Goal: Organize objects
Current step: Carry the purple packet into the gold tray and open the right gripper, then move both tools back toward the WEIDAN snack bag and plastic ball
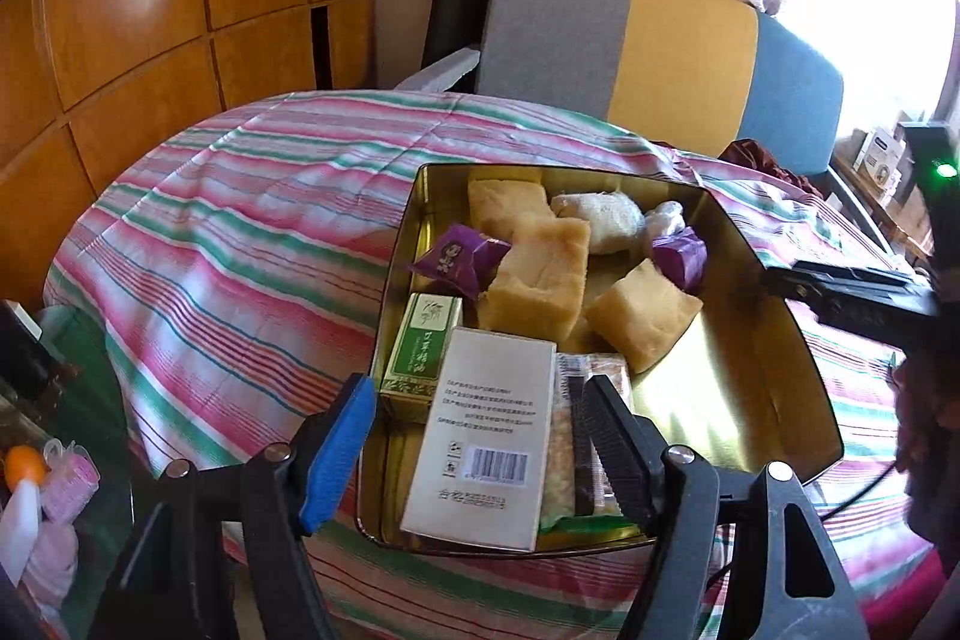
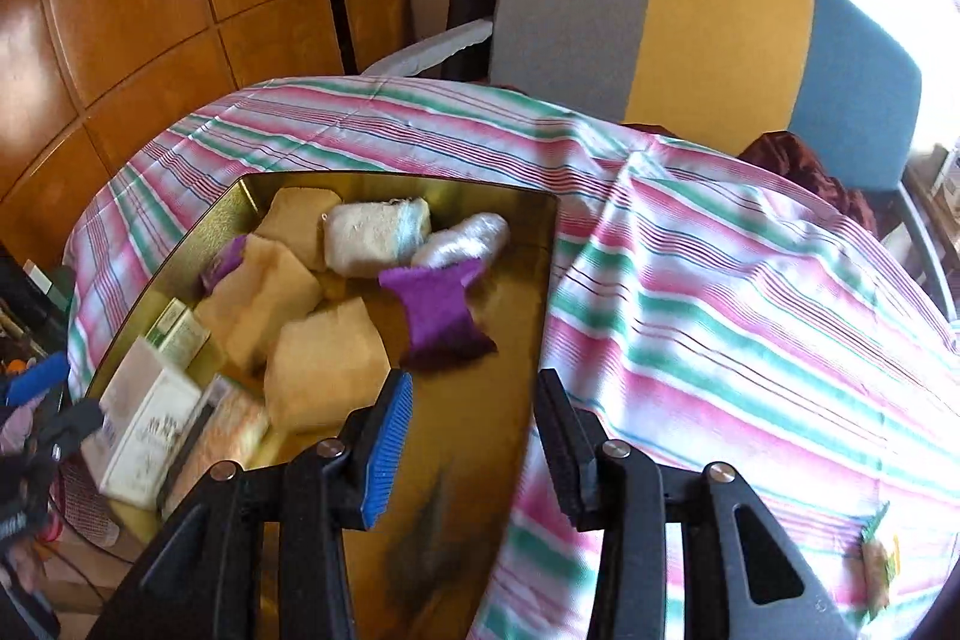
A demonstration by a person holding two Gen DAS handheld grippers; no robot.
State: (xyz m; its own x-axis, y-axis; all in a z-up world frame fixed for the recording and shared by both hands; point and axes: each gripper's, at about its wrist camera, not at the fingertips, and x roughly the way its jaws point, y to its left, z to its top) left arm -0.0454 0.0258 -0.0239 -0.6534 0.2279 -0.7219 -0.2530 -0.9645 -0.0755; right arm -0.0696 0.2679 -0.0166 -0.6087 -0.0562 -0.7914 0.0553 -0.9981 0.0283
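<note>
Fingers of the right gripper (image 2: 474, 430) hang parted w/ nothing between, left gripper (image 1: 480, 436) wide astride a white barcoded carton (image 1: 486, 436) in the gold metal tin (image 1: 750, 382); mostly packed, one small wrapped snack (image 2: 877, 556) left on the striped cloth (image 2: 720, 316).

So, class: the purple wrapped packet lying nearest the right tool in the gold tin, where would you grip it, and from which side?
Grip the purple packet across its narrow waist, coming from above with the right tool. Its two crimped ends flare wide while the middle pinches in, and it lies flat on bare floor of the gold tin, so there is probably room either side.
</note>
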